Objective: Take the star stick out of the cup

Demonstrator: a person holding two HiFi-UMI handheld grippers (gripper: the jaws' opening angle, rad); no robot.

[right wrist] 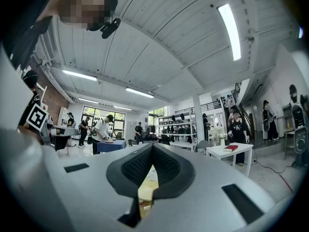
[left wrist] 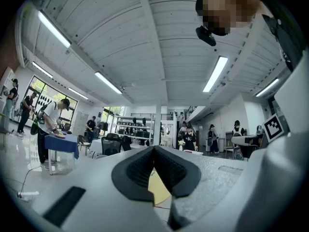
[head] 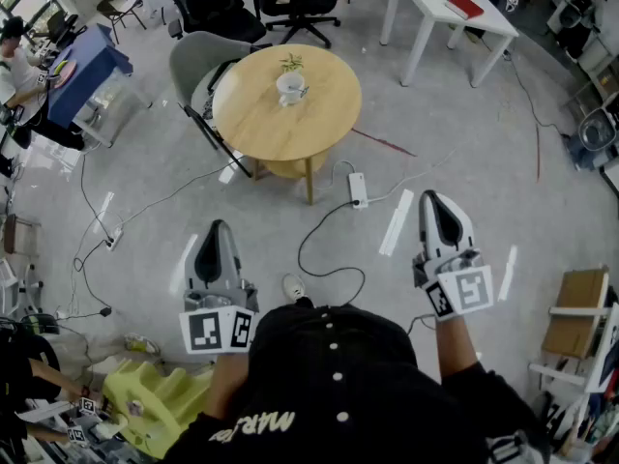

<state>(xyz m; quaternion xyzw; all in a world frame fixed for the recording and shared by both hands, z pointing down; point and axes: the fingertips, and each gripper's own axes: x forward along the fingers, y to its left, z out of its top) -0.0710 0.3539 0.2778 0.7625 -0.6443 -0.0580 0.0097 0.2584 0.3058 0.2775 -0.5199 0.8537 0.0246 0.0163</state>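
one round wooden table (head: pixel 253 129) stands well ahead of the left gripper (head: pixel 219 228) and right gripper (head: pixel 433 199), each held level toward it with jaws closed on nothing. near the table's centre, a white cup (head: pixel 291 89) holds the star stick (head: pixel 290 63), long axis roughly upright, green top above the rim. the lettering on the black shirt (head: pixel 338 375) is only partly legible.

White cup (head: pixel 291 89) stands on round table (head: pixel 251 124); greenish star stick (head: pixel 290 63) apparently inside.

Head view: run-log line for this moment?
left gripper: shut, empty | right gripper: shut, empty | cup: on round table, far ahead
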